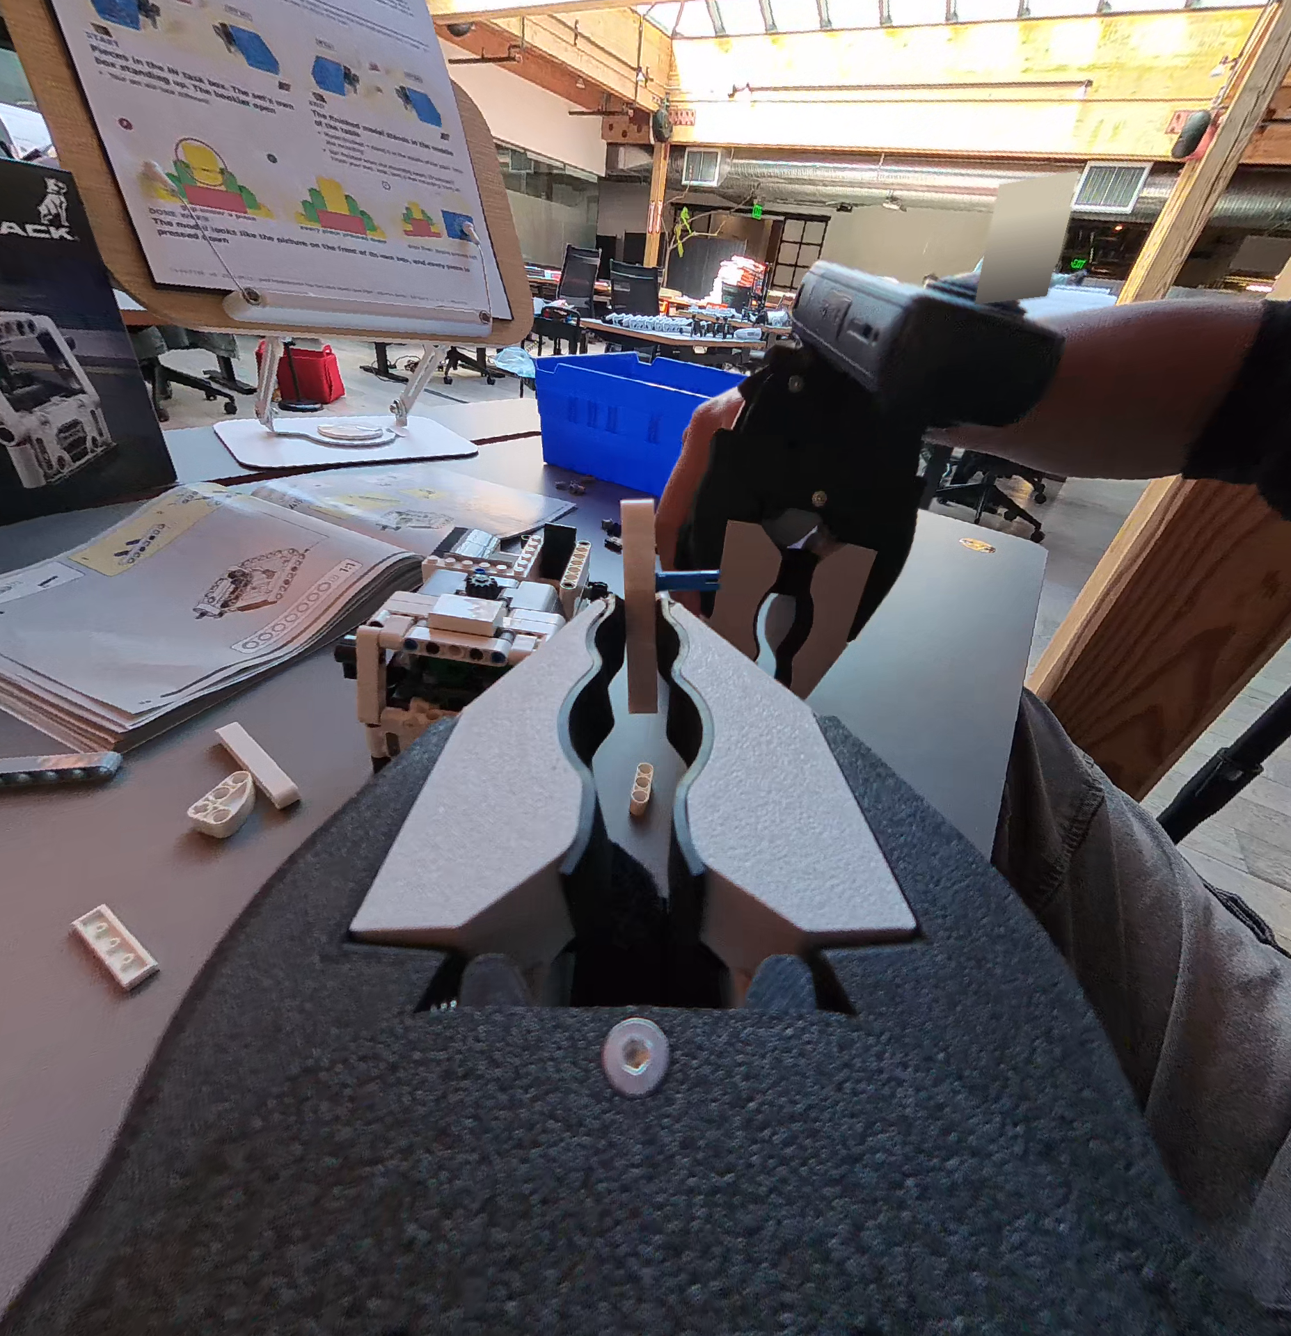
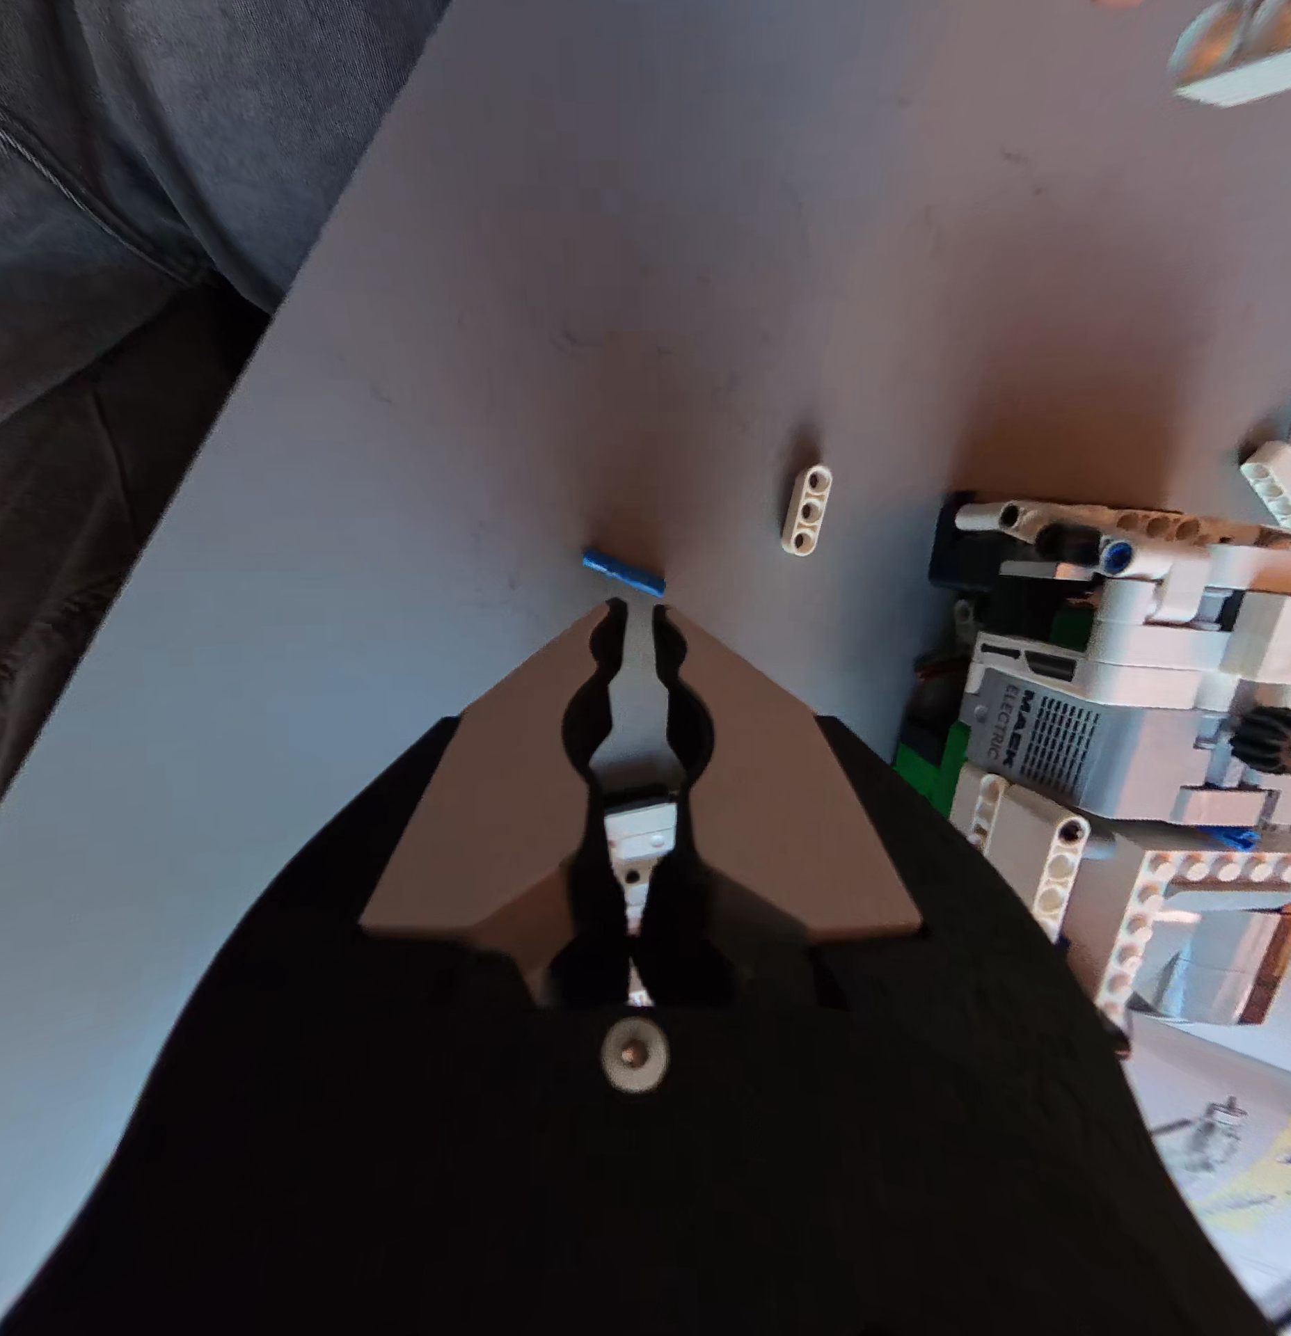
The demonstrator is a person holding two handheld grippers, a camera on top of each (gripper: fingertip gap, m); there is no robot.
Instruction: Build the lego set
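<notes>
My left gripper (image 1: 639, 607) is shut on a tan beam (image 1: 639, 549) and holds it upright above the table. A blue pin (image 1: 689, 578) shows at the beam's right edge, pointing at my right gripper (image 1: 787, 679), which hangs tips-down just beyond. In the right wrist view my right gripper (image 2: 639, 609) is almost closed, with a small white piece (image 2: 639, 831) deep between its jaws. A blue pin (image 2: 623, 571) lies just past its tips. I cannot tell if it is the same pin. The part-built white truck (image 1: 469, 629) stands left of the beam and also shows in the right wrist view (image 2: 1105, 723). A white three-hole beam (image 2: 806, 510) lies on the table.
An open instruction booklet (image 1: 194, 578), a set box (image 1: 42, 347) and a sheet on a stand (image 1: 288, 144) are at the left. A blue bin (image 1: 620, 412) is at the back. Loose white pieces (image 1: 259, 766) lie front left. A wooden post (image 1: 1170, 614) is at the right. The grippers' ends are close to 12 cm from one another.
</notes>
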